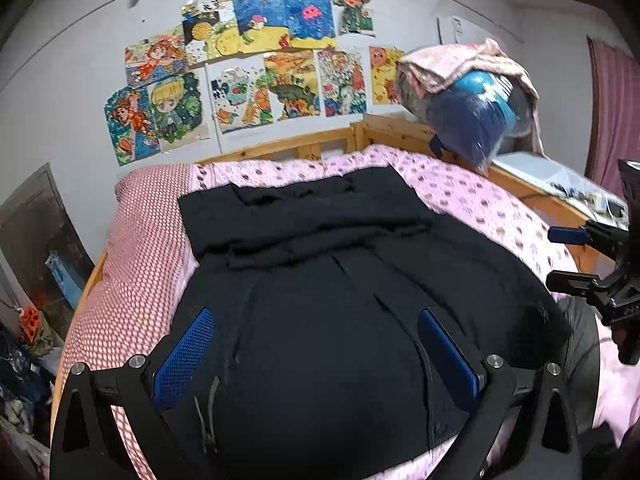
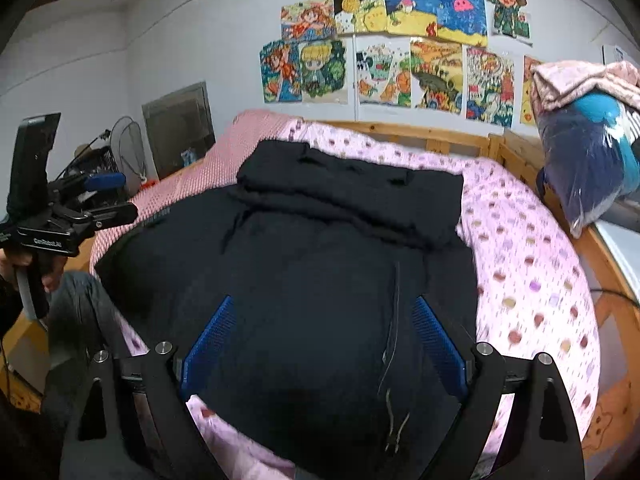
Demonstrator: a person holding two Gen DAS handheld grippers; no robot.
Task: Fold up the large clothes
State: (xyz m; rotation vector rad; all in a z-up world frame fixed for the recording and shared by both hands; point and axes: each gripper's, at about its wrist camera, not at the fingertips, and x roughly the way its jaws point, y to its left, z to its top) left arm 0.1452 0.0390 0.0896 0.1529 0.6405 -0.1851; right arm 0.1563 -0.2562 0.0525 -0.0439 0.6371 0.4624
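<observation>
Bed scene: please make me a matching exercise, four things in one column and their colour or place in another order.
1. garment
2. bedsheet
3. drawings
4. bed frame

a. on the wall
b. black
c. light wood
d. pink with dots

Pairs: 1-b, 2-d, 3-a, 4-c

One black garment [image 1: 320,280] on one bed [image 1: 472,200], two grippers, left [image 1: 316,356] and right [image 2: 324,344]. About eleven drawings [image 1: 280,24] on the wall, plus one bagged bundle [image 1: 472,108] at the bed's far right corner.
</observation>
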